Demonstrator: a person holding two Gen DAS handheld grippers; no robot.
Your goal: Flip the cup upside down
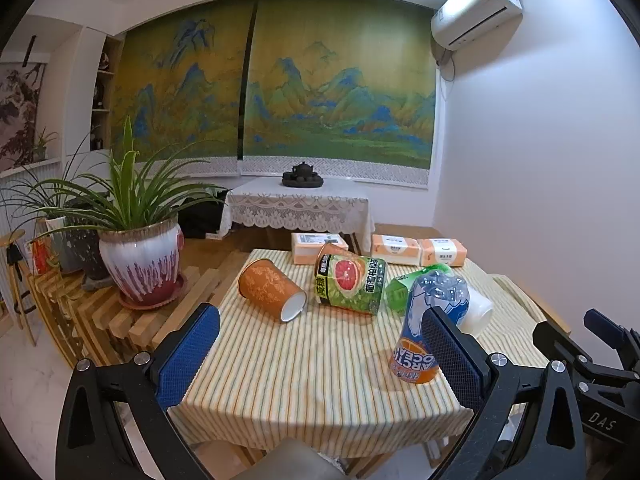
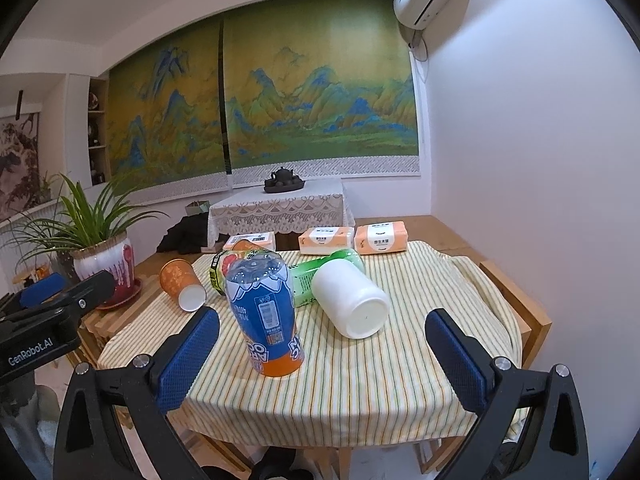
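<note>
A blue and orange plastic cup stands mouth down on the striped tablecloth, its print upside down. It is just ahead of my right gripper, which is open and holds nothing. Behind it a white cup lies on its side, base towards me. An orange paper cup, a green grapefruit-print cup and a green cup also lie on their sides. My left gripper is open and holds nothing; its right pad hides part of the blue cup.
Three tissue packs line the table's far edge. A potted plant sits on a slatted wooden bench at the left. A white wall runs close along the right. A lace-covered table with a tea set stands behind.
</note>
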